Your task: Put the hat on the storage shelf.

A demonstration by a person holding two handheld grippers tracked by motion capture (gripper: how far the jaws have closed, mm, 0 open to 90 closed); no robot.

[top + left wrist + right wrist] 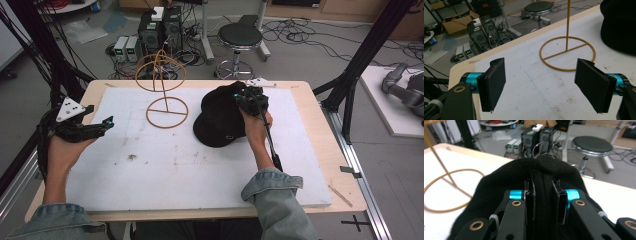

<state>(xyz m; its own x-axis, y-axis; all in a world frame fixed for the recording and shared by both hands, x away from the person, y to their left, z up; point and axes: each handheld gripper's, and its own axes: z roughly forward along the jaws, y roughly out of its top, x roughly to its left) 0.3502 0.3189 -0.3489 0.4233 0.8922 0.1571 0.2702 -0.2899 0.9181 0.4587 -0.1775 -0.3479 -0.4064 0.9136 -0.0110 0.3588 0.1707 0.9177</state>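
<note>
A black cap [220, 119] lies right of centre on the white board, its brim toward me. My right gripper [243, 98] is shut on a fold of the black cap [524, 176] at the crown; the pads [560, 203] pinch the cloth between them. A yellow wire hat stand [165, 87] with a ring base and a looped top stands left of the cap. My left gripper [107, 122] hovers at the board's left edge, open, with nothing between its fingers [495, 82]. The stand's ring base [567, 53] lies ahead of it, and the cap [619, 25] is at the far right.
The white board [175, 165] covers a wooden table [327, 150]. On the floor behind the table stand a black stool [240, 37], computer boxes [160, 30] and loose cables. Black frame posts [370, 45] rise at both sides.
</note>
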